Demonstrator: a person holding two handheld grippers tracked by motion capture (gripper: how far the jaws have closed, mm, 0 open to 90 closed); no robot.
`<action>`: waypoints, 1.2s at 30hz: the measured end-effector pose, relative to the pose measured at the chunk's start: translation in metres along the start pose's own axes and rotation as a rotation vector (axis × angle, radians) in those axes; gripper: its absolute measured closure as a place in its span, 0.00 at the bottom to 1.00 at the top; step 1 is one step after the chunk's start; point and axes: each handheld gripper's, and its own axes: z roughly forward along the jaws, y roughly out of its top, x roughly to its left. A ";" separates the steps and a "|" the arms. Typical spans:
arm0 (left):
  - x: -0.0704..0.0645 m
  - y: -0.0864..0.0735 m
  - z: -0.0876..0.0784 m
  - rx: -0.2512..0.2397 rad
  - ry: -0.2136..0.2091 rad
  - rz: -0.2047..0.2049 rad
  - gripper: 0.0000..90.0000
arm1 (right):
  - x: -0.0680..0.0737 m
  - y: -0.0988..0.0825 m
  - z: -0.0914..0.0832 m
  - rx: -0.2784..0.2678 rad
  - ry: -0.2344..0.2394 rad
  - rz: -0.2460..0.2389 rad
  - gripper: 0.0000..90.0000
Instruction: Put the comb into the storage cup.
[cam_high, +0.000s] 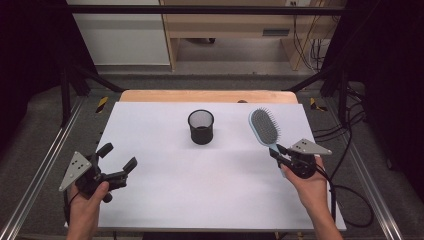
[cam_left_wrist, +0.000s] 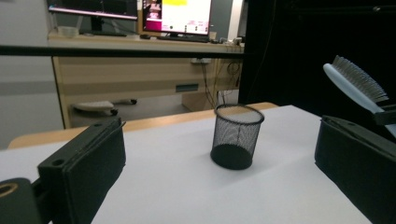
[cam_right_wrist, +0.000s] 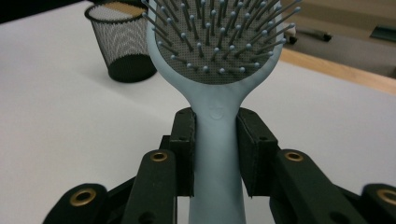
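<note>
Jaws of the right gripper (cam_right_wrist: 217, 154) are clamped on the handle of a pale blue hairbrush (cam_right_wrist: 219, 70), one black pad pressed against each side of the handle just below the neck. Seen along that gripper, the brush stands straight up from the grip, its oval grey bristle pad facing the camera. From the high view, the right gripper (cam_high: 280, 152) sits at the right side of the white table (cam_high: 200, 190), held in the person's right hand (cam_high: 310, 187), and the hairbrush (cam_high: 265, 127) angles away from it toward the far edge, bristles upward, lifted off the surface.

Near the table's middle, toward the far side, stands a black mesh cup (cam_high: 201, 127), upright with its mouth open, well apart from the brush.

At the near left corner, the left gripper (cam_high: 120, 157) rests in the person's left hand (cam_high: 90, 200), its jaws spread wide with nothing between them. In the left gripper view, the mesh cup (cam_left_wrist: 236, 135) shows between the two open jaws farther off, and the hairbrush (cam_left_wrist: 355, 86) shows at the right edge.
</note>
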 end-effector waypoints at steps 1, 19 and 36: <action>-0.002 0.004 0.004 0.000 -0.005 0.007 0.02 | 0.001 0.001 0.001 -0.015 0.000 0.003 0.77; -0.037 0.035 0.063 -0.008 -0.113 -0.016 0.02 | 0.046 0.026 0.026 -0.141 0.048 -0.003 0.77; -0.083 0.054 0.100 0.020 -0.215 -0.015 0.02 | 0.106 0.041 0.050 -0.219 0.099 -0.055 0.77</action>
